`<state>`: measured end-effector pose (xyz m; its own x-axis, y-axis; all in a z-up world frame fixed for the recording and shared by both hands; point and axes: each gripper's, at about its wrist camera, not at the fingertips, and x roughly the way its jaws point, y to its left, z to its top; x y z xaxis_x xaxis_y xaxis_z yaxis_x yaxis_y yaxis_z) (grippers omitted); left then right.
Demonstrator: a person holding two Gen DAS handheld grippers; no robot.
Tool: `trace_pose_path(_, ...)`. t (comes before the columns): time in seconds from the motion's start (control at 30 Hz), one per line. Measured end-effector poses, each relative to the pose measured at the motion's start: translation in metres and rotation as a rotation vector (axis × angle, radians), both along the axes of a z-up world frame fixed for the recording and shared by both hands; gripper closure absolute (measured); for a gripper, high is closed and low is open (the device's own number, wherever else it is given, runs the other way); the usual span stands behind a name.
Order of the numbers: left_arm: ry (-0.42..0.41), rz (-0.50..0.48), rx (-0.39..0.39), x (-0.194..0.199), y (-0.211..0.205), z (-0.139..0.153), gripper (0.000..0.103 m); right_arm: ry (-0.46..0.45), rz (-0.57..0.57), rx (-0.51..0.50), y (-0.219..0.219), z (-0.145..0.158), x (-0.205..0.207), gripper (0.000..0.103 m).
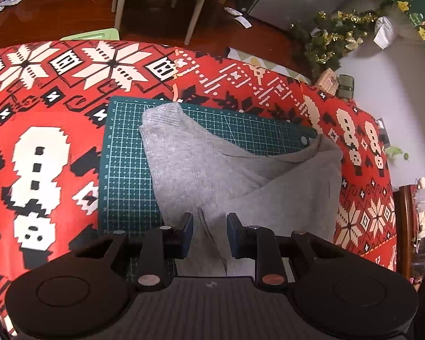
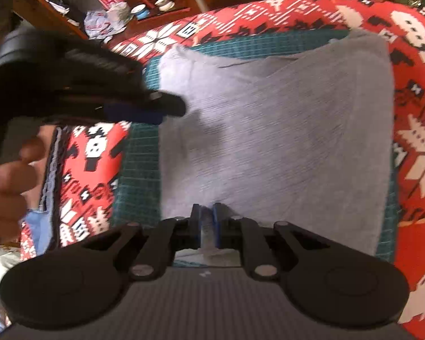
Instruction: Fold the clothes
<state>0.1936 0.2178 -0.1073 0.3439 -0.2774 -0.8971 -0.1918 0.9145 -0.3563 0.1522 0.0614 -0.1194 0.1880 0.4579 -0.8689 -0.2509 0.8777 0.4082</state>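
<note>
Both grippers sit at grey garment's near hem: left gripper spread w/ nothing pinched, right gripper nearly pressed together, cloth pinch unclear.

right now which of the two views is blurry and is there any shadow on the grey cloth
Left wrist view: sharp, with fisheye bending of the cutting mat edges. Right wrist view: smeared by motion blur, and the left gripper casts a dark shadow on the grey garment.
</note>
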Motion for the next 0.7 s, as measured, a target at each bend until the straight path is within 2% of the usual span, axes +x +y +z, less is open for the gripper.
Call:
trace_pose_path(0.17, 0.013, -0.026, 0.028, 0.010, -0.006, -0.005, 0.079, -0.002, -0.037, 0.010, -0.010, 0.013, 0.005, 0.092)
trace_pose_path(0.23, 0.024, -0.019, 0.038, 0.011, -0.006, -0.006, 0.093, -0.020, -0.067, -0.010, -0.020, 0.019, 0.014, 0.092)
trace_pose_path(0.33, 0.021, -0.023, 0.066, 0.010, -0.009, -0.003, 0.101, -0.077, -0.121, -0.052, -0.040, 0.030, 0.034, 0.092)
trace_pose_path(0.5, -0.012, -0.026, 0.138, 0.003, -0.013, 0.011, 0.101, -0.175, -0.199, -0.143, -0.077, 0.043, 0.078, 0.092)
trace_pose_path(0.6, -0.018, -0.015, 0.145, 0.000, -0.012, 0.017, 0.101, -0.208, -0.235, -0.153, -0.098, 0.045, 0.106, 0.092)
trace_pose_path(0.7, 0.001, -0.019, 0.153, 0.003, -0.015, 0.012, 0.101, -0.205, -0.217, -0.151, -0.103, 0.033, 0.130, 0.094)
